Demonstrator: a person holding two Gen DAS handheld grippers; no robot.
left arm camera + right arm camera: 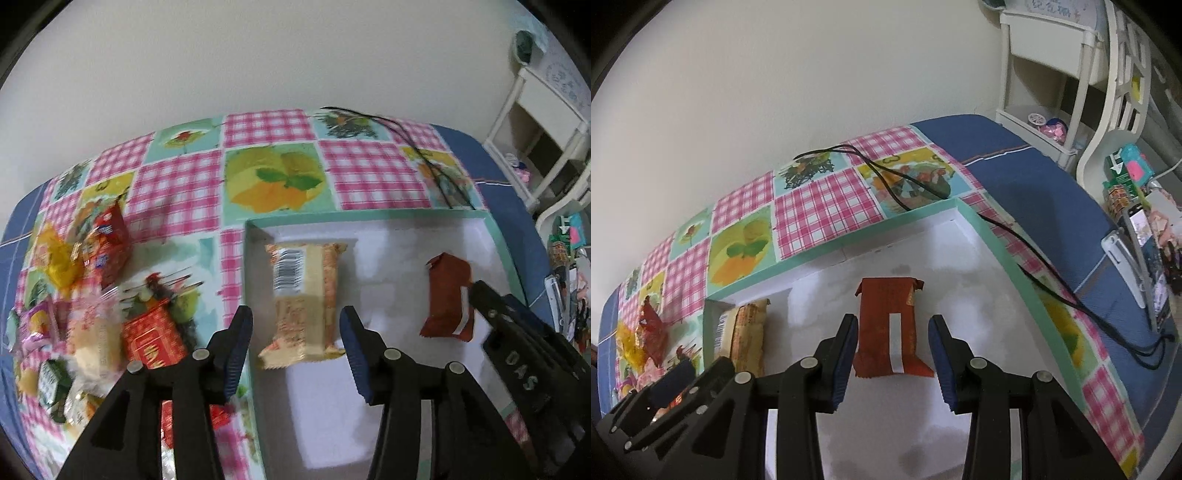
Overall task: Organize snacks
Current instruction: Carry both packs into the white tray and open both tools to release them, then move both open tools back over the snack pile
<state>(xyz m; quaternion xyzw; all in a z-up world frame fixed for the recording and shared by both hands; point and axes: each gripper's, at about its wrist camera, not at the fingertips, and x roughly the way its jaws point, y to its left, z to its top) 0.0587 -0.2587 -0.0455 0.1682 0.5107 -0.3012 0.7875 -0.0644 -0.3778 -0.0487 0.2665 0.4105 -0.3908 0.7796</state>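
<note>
A white tray with a teal rim (pixel 369 216) (pixel 849 240) lies on the checked tablecloth. A beige snack pack with a barcode (pixel 303 302) (pixel 746 332) lies flat at the tray's left. My left gripper (pixel 295 332) hovers over its near end, open, with the pads clear of the wrapper on both sides. A dark red snack pack with a white stripe (pixel 443 295) (pixel 886 325) lies flat further right in the tray. My right gripper (pixel 893 332) (pixel 480 295) straddles it from above, open, with white tray floor showing beside the right pad.
A heap of several loose snack packs (pixel 103 295) (pixel 646 332) sits on the cloth left of the tray. A black cable (pixel 424 155) (pixel 886 177) runs behind the tray and past its right side. A white shelf unit (pixel 1052 55) and clutter stand beyond the table's right edge.
</note>
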